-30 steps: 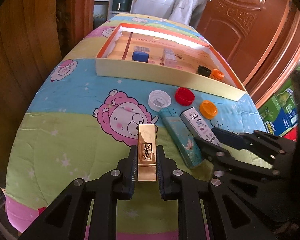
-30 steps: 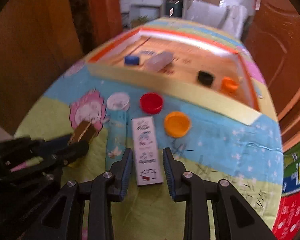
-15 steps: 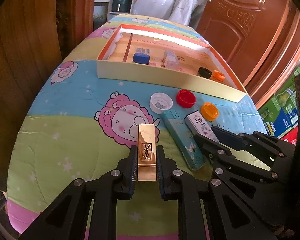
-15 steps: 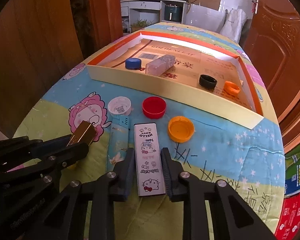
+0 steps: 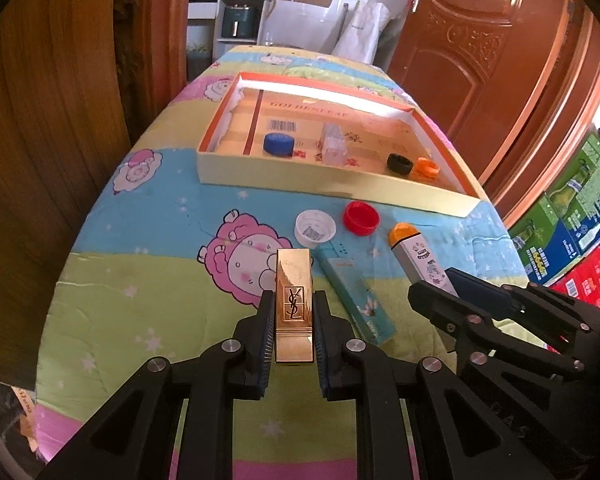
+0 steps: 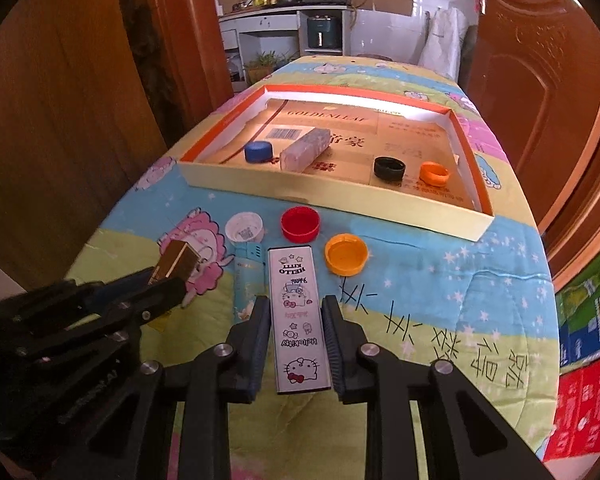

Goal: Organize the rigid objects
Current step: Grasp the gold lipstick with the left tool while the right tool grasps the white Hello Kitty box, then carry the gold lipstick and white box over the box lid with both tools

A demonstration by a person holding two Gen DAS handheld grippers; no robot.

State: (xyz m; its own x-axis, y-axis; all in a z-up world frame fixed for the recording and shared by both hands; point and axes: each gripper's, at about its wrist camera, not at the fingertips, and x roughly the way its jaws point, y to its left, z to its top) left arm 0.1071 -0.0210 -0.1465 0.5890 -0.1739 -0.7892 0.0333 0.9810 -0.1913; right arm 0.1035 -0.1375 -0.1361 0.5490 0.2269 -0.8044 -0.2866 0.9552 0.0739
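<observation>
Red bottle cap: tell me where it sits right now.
In the right wrist view the red bottle cap lies on the quilt just in front of the tray's near wall, between the white cap and the orange cap.

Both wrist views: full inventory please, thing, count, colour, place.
shallow box: 1, cream with orange rim, far on the bedspread
caps in the box: 3; blue left, black and orange right
clear case: 1, translucent, in the box beside the blue cap
loose caps on the bedspread: 3; white, red, orange
teal box: 1, flat on the bedspread between the two grippers
bedspread: 1, cartoon print
cartons: several, green, blue, red, far right
gold lipstick case: 1, in the left hand-held gripper, shut on it
white Hello Kitty box: 1, in the right hand-held gripper, shut on it
</observation>
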